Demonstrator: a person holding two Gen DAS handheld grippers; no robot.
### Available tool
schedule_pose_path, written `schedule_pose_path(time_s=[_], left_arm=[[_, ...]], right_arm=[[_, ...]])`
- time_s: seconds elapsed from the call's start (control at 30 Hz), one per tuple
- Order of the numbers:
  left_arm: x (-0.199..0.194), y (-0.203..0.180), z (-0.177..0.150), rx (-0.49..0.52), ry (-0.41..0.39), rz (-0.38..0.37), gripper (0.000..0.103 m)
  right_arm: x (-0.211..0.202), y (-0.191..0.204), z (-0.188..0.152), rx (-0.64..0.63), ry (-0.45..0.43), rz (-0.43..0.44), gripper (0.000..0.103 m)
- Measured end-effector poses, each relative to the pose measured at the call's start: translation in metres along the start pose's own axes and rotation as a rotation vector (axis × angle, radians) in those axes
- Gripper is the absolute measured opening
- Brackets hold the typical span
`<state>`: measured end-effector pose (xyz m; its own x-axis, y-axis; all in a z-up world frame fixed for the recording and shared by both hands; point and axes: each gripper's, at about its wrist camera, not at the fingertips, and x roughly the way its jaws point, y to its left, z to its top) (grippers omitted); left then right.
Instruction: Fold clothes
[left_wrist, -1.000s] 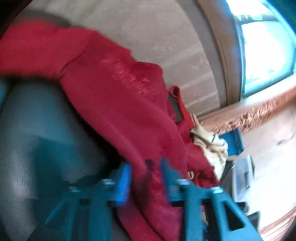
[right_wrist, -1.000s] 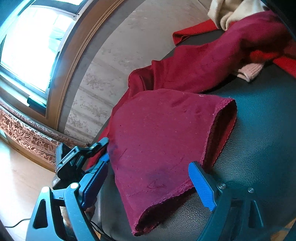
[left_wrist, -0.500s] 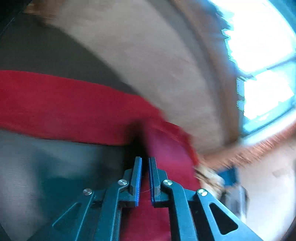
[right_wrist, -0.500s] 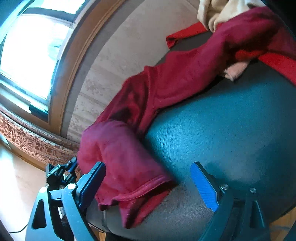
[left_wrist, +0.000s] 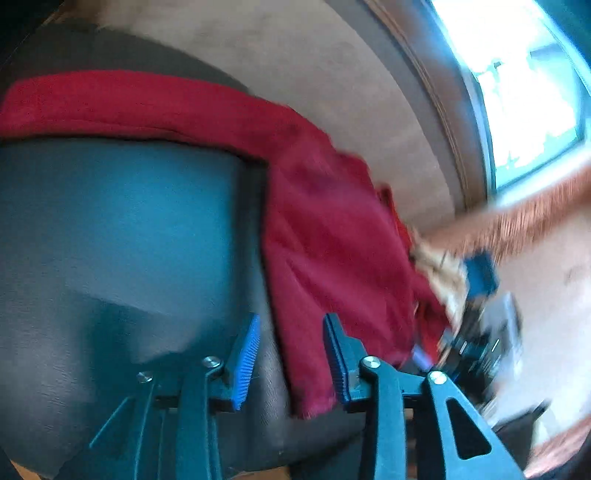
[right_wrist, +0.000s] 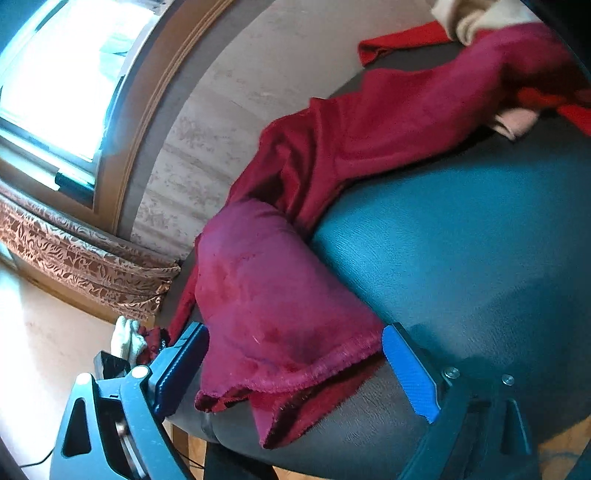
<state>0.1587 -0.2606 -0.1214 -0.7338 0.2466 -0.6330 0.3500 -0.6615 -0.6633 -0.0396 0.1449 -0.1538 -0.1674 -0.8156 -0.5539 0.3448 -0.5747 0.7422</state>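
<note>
A dark red garment (left_wrist: 332, 236) stretches across the dark leather seat (left_wrist: 122, 229) from the far left and drops toward the near right edge. My left gripper (left_wrist: 291, 363) is low over the seat with its jaws opening. The garment's hem lies loose between them, against the right pad and not pinched. In the right wrist view the same garment (right_wrist: 280, 302) is bunched into a folded end on the seat (right_wrist: 480, 258). My right gripper (right_wrist: 295, 369) straddles that end, jaws wide and still opening, without squeezing it.
A bright red garment (right_wrist: 402, 38), a cream one (right_wrist: 476, 14) and a pink piece (right_wrist: 517, 122) lie at the seat's far end. Beyond the seat are a pale wall (right_wrist: 221, 110), a window (right_wrist: 59, 85), patterned trim (right_wrist: 74, 269), and a white cloth (right_wrist: 127, 339) with dark gear (left_wrist: 491, 343) on the floor.
My left gripper, shut on the red cloth half a second ago, has opened and let it drop. The cloth, spread flat a second ago, now lies bunched between the right fingers.
</note>
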Motion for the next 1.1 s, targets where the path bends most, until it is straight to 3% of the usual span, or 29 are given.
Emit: schedule_pose_path(time_s=[0.1,0.13,0.2,0.3,0.37,0.4,0.43,0.57,0.67,0.77,0.93,1.1], left_arm=[[0.015,-0.009,-0.009,0.033,0.039,-0.029,0.047],[0.021,-0.010,-0.012,0.031,0.059,-0.018,0.053],[0.033,-0.015,-0.016,0.055,0.085,0.055,0.055],[0.036,-0.029,-0.026,0.141,0.063,0.119,0.057],[0.037,-0.037,-0.027,0.175,0.077,0.108,0.038],[0.037,-0.038,-0.026,0.168,0.093,0.086,0.001],[0.032,-0.036,-0.020,0.139,0.091,0.047,0.003],[-0.028,-0.025,0.009,0.024,-0.090,-0.121,0.003],[-0.087,-0.011,0.027,-0.029,-0.247,-0.156,0.003],[-0.134,0.001,0.026,-0.004,-0.316,-0.058,0.003],[-0.152,0.042,-0.002,-0.041,-0.275,0.214,0.003],[-0.140,0.078,-0.022,-0.137,-0.231,0.311,0.003]], right_arm=[[0.003,-0.005,-0.003,0.031,0.003,-0.005,0.098],[0.005,-0.007,-0.004,0.044,0.007,-0.001,0.098],[0.010,-0.007,-0.006,0.057,0.014,0.006,0.098],[0.014,-0.002,-0.007,0.038,0.019,0.015,0.103],[0.015,-0.001,-0.007,0.034,0.018,0.018,0.103],[0.016,0.000,-0.007,0.032,0.017,0.020,0.103],[0.016,0.000,-0.006,0.035,0.016,0.023,0.103],[0.012,-0.003,-0.005,0.077,0.015,0.062,0.103],[0.007,-0.009,-0.002,0.135,0.011,0.129,0.103],[0.005,-0.007,0.000,0.142,-0.001,0.145,0.103],[0.007,0.006,0.003,0.090,-0.012,0.138,0.103],[0.019,0.040,0.023,-0.058,-0.044,0.173,0.103]])
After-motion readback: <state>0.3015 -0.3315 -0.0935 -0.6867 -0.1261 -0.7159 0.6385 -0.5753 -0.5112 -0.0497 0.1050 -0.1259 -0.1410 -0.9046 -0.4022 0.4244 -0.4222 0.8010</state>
